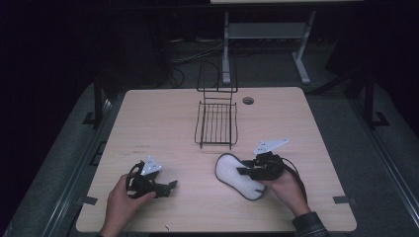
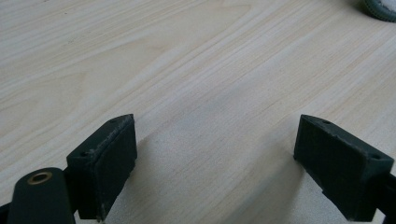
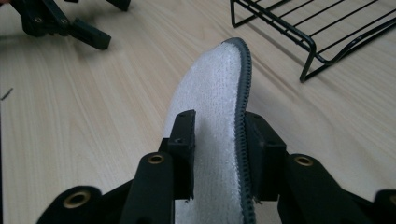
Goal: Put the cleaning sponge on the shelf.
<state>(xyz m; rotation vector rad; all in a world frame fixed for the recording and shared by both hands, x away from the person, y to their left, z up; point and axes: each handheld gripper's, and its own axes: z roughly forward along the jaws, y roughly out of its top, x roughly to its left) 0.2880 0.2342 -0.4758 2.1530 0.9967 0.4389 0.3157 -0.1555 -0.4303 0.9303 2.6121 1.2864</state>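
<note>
Insole point(image 3: 212, 107), wire rack point(image 1: 216, 121) beyond, left gripper point(image 1: 170, 186) apart

A pale wooden table point(image 1: 163, 118) with rounded corners carries a black wire rack point(image 1: 216, 123) at its middle toward the far edge. A white insole with a grey rim point(image 1: 236, 175) lies near the right front, just beside the rack's near end.

High view looking forward and down over the whole worktop point(image 1: 163, 113), left gripper view skimming close above bare wood, right gripper view equally near, facing the wire rack point(image 3: 322, 28), shared with the high view point(image 1: 216, 123)
</note>
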